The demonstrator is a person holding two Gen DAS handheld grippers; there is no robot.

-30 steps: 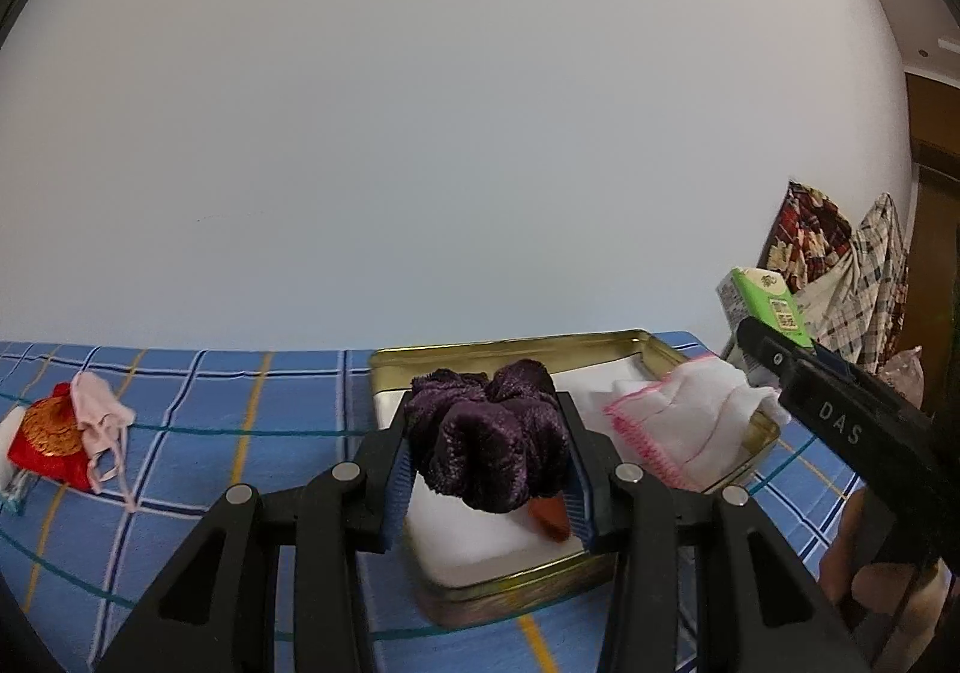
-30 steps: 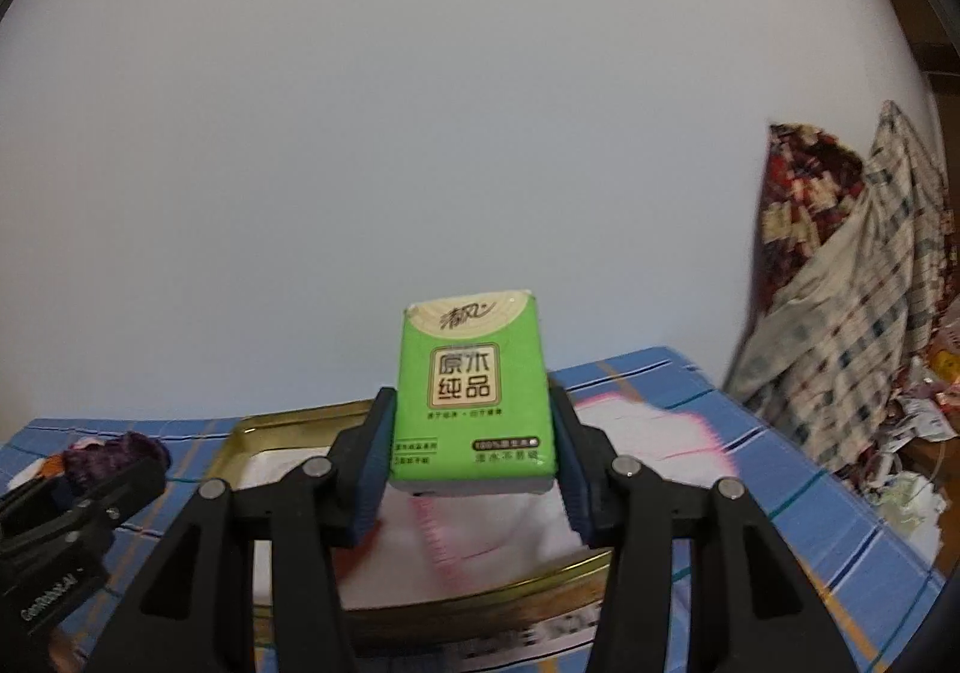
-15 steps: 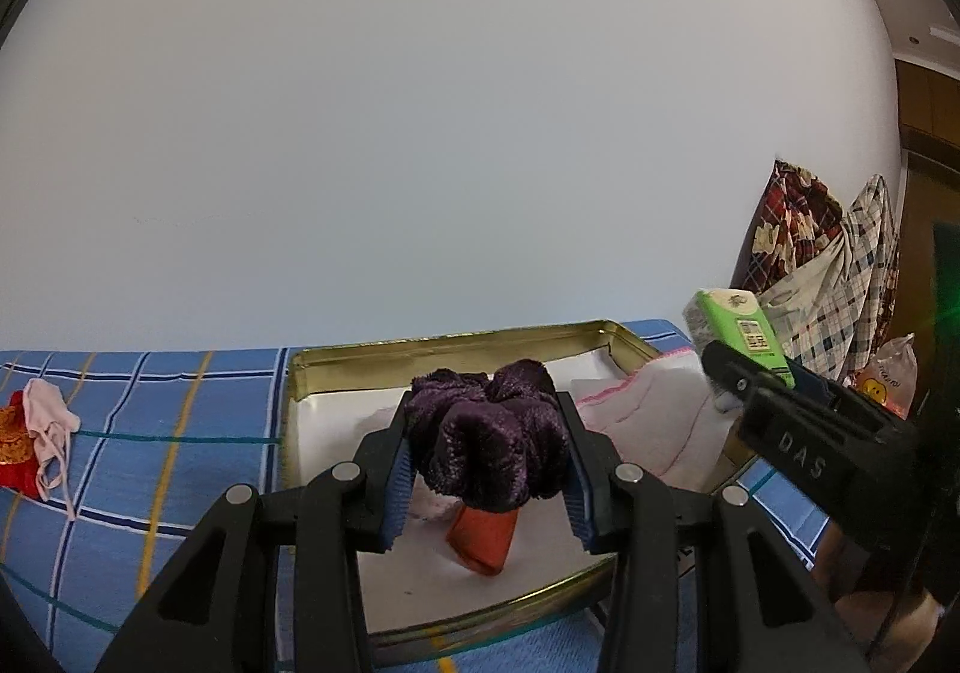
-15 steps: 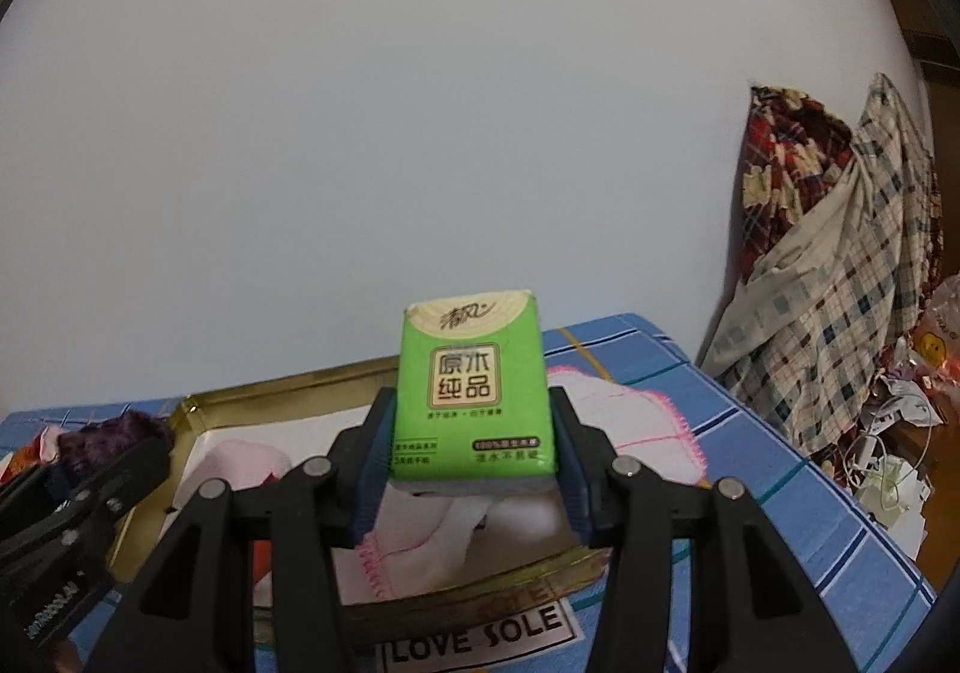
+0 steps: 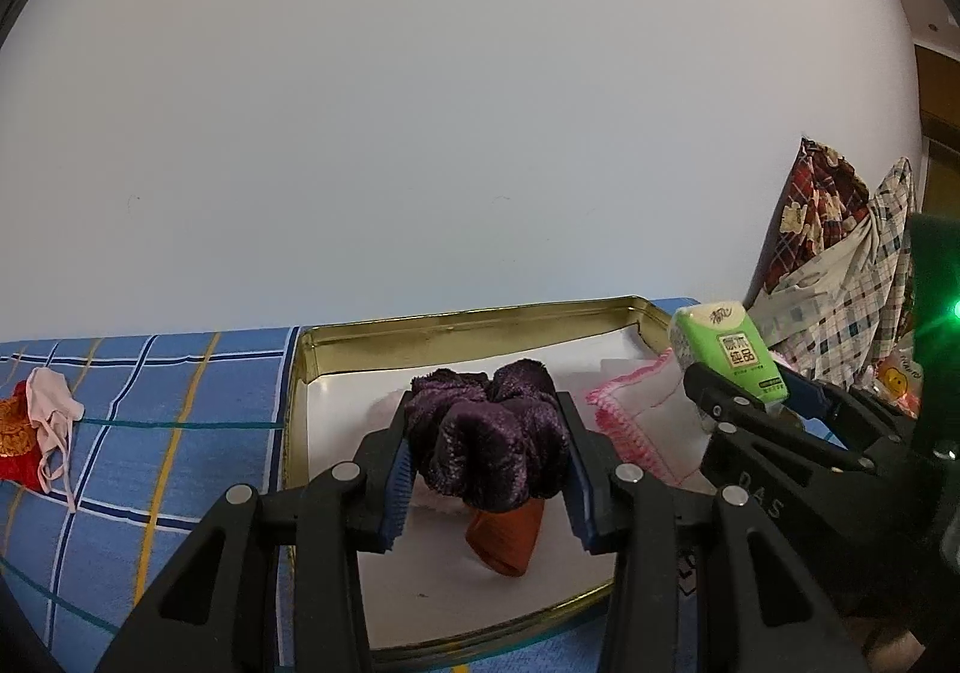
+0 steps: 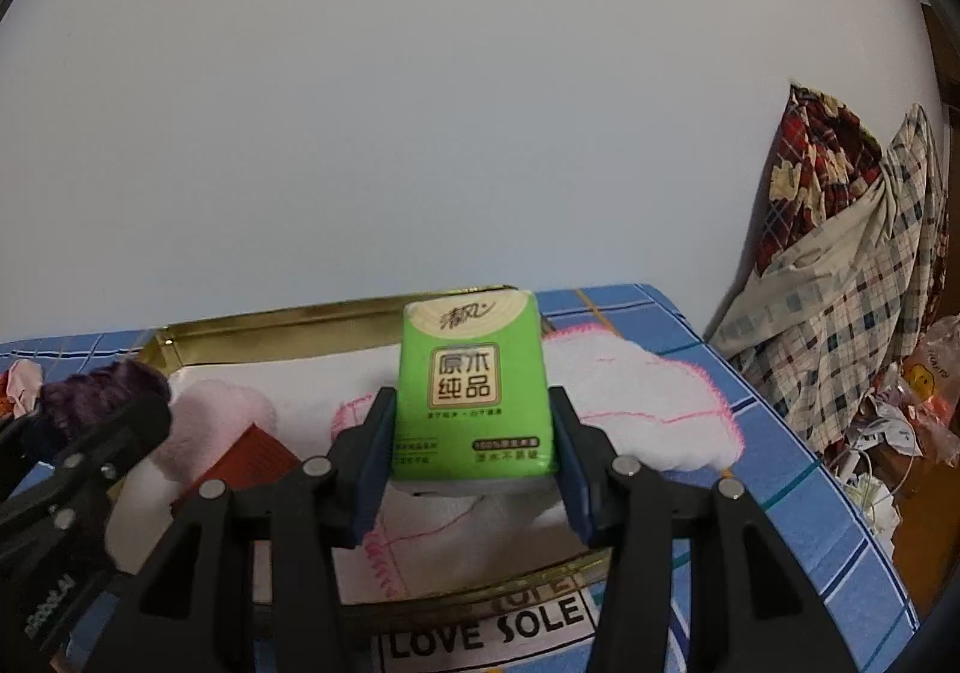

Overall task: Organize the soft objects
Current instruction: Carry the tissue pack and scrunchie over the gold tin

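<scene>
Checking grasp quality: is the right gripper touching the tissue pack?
Touching. The right wrist view shows the right gripper with both blue pads pressed flat against the sides of the tissue pack, no gap visible.

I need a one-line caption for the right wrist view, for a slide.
Right gripper holds a green tissue pack above a gold tin lined with white cloths.

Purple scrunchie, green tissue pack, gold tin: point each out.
Purple scrunchie (image 5: pixel 489 442), left wrist view, velvet front folds.
Green tissue pack (image 6: pixel 471 394), right wrist view, printed front face.
Gold tin (image 5: pixel 468 322), left wrist view, far wall.
</scene>
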